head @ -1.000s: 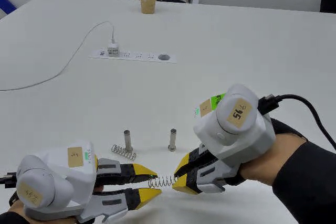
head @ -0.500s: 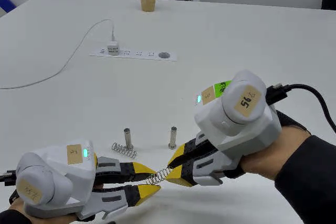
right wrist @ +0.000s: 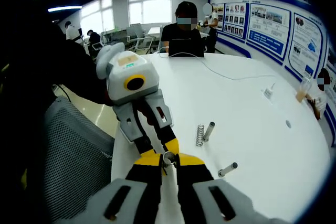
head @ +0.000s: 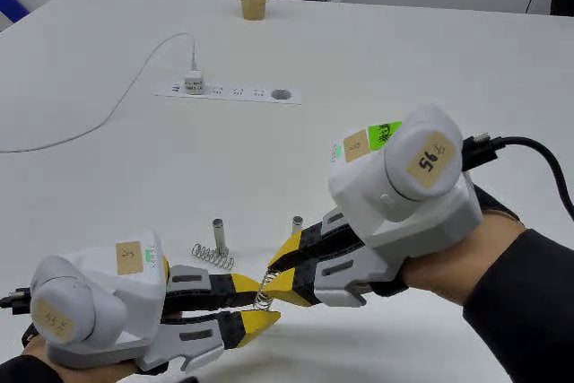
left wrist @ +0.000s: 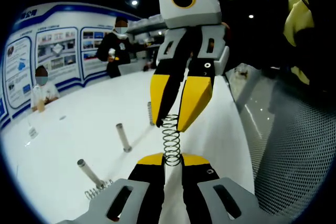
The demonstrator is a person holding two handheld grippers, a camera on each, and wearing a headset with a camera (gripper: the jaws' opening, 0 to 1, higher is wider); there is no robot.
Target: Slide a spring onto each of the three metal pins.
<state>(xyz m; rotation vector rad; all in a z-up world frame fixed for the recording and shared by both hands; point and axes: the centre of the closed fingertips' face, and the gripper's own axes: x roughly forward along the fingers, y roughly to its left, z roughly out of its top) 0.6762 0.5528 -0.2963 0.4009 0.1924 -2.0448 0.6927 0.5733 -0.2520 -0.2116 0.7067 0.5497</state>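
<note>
Near me I see upright pin (head: pixel 218 237), loose spring (head: pixel 212 257) just beside, second pin (head: pixel 297 223), tight squeeze. Past those, open table (head: pixel 404 87) till power strip (head: pixel 229 92).

The head camera sits above the near edge of the broad white worktop (head: pixel 377 69), tilted forward and down, with both tools close in the lower frame. The camera on the white-and-yellow left gripper (head: pixel 263 300) looks along its jaws at the right gripper (left wrist: pixel 170 123), almost nose to nose at centre frame. The right gripper's camera stares straight back. All three views share the thin coiled steel spring (left wrist: pixel 171 137) and the upright grey metal pins (right wrist: pixel 209 131).
</note>
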